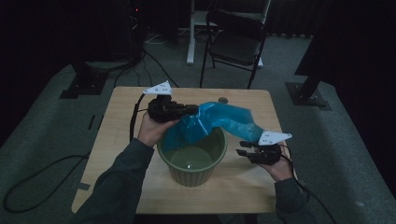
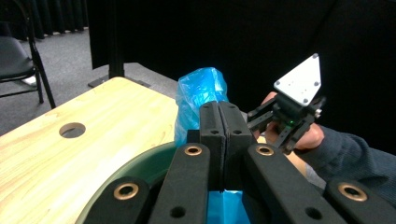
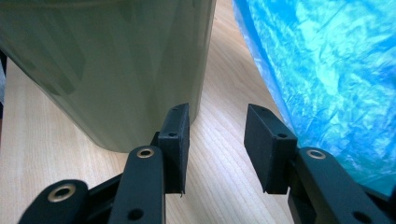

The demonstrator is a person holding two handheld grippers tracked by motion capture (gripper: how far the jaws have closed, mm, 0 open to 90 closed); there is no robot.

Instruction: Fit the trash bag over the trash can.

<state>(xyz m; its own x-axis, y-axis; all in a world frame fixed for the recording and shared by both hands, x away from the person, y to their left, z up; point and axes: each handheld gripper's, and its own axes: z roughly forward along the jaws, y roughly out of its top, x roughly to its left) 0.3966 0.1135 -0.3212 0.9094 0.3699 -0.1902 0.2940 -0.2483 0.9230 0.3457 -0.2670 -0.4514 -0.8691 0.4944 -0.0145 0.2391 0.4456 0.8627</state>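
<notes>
A blue plastic bag (image 1: 224,119) drapes from the far rim of a green ribbed bin (image 1: 191,177) across the table to the right. My left gripper (image 1: 192,110) is shut on the bag's upper left part, above the bin's far rim. In the left gripper view the jaws (image 2: 219,119) are pressed together, with the blue bag (image 2: 201,91) showing above and below them. My right gripper (image 1: 242,148) is open, just right of the bin and below the bag's right end. Its jaws (image 3: 217,126) frame bare wood, with the bin wall (image 3: 107,70) at left and the bag (image 3: 336,70) at right.
The wooden table (image 1: 121,121) has a round hole (image 1: 222,100) near its far edge. A black folding chair (image 1: 236,42) stands beyond the table, with cables and stand bases on the grey floor around it. The right hand and its gripper (image 2: 273,128) appear in the left gripper view.
</notes>
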